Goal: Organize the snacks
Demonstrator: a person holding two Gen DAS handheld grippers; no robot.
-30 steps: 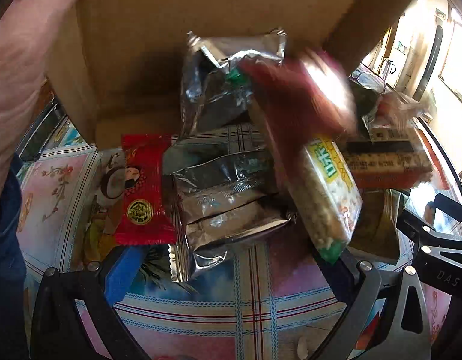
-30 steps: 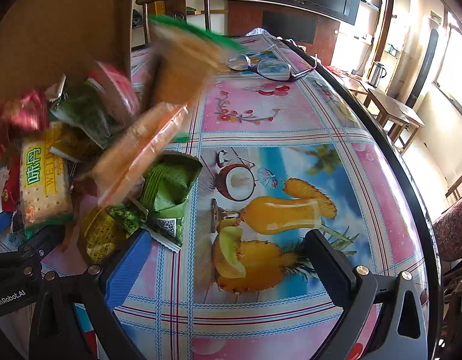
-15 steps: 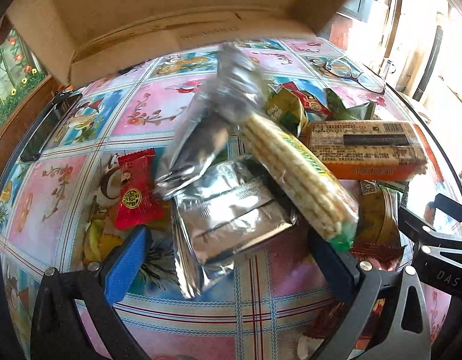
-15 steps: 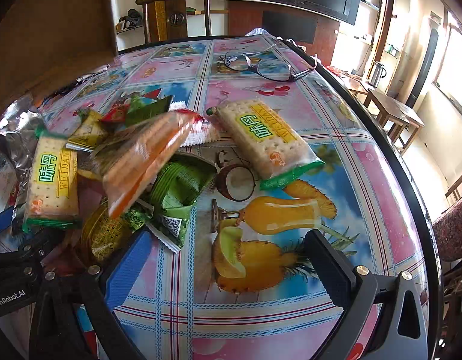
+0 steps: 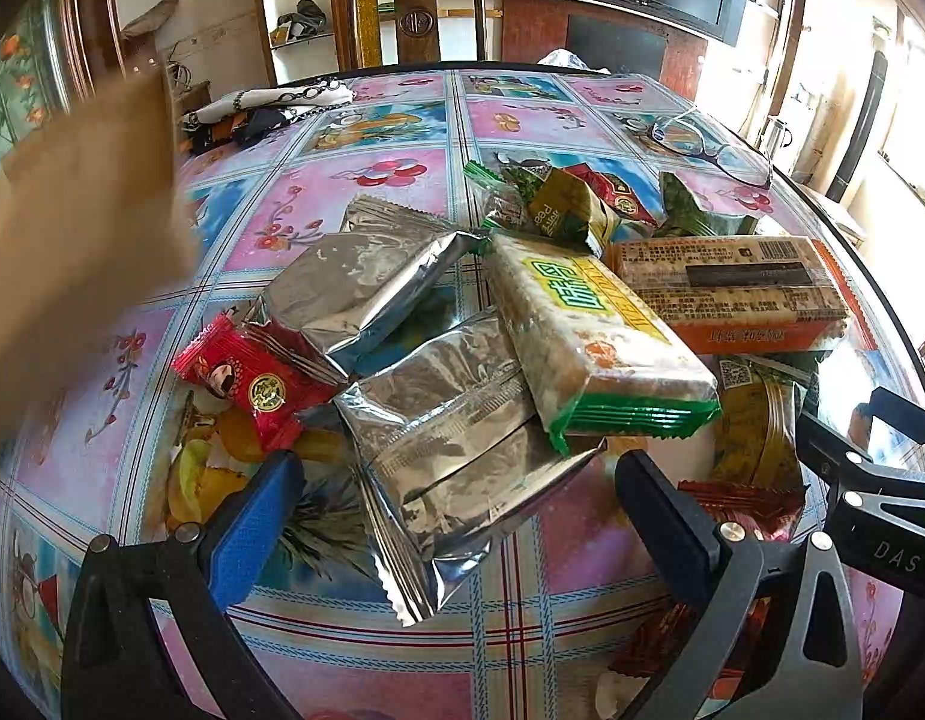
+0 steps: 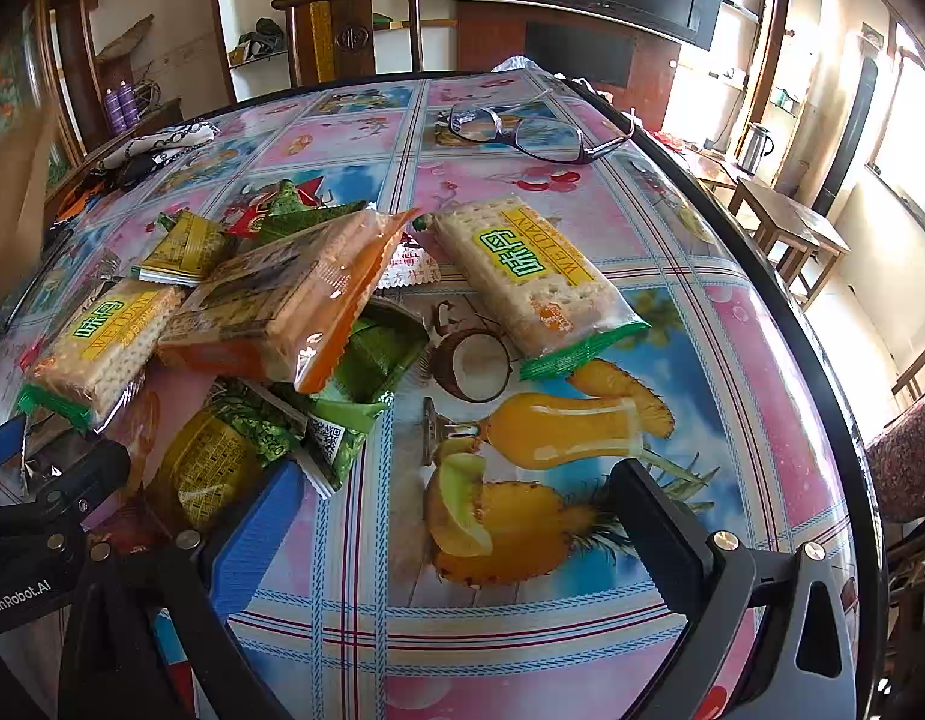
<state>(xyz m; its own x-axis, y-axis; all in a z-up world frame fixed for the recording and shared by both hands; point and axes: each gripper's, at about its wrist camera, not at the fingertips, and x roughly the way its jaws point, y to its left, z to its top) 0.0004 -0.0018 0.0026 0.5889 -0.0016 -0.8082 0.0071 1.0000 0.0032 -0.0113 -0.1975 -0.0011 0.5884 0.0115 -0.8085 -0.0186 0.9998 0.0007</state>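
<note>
A heap of snack packs lies on the table. In the left wrist view: a silver foil pack (image 5: pixel 462 450), a second silver pack (image 5: pixel 360 294), a red candy pack (image 5: pixel 252 384), a green-edged cracker pack (image 5: pixel 594 342) and an orange cracker pack (image 5: pixel 732 294). My left gripper (image 5: pixel 456 510) is open and empty, just in front of the nearest silver pack. In the right wrist view: the orange pack (image 6: pixel 282 300), a separate cracker pack (image 6: pixel 534 276) and green packs (image 6: pixel 366 360). My right gripper (image 6: pixel 450 516) is open and empty over the tablecloth, right of the heap.
A cardboard box (image 5: pixel 72 252), blurred, is at the left edge. Eyeglasses (image 6: pixel 534 132) lie at the table's far right. A scarf and chain (image 5: pixel 270 105) lie at the far left. A wooden chair (image 6: pixel 354 30) stands behind the table. The table's rim (image 6: pixel 810 372) curves at right.
The cardboard box has been tipped and pulled away to the left. The snacks fell out of it and have settled in a heap on the table. Both grippers stayed put.
</note>
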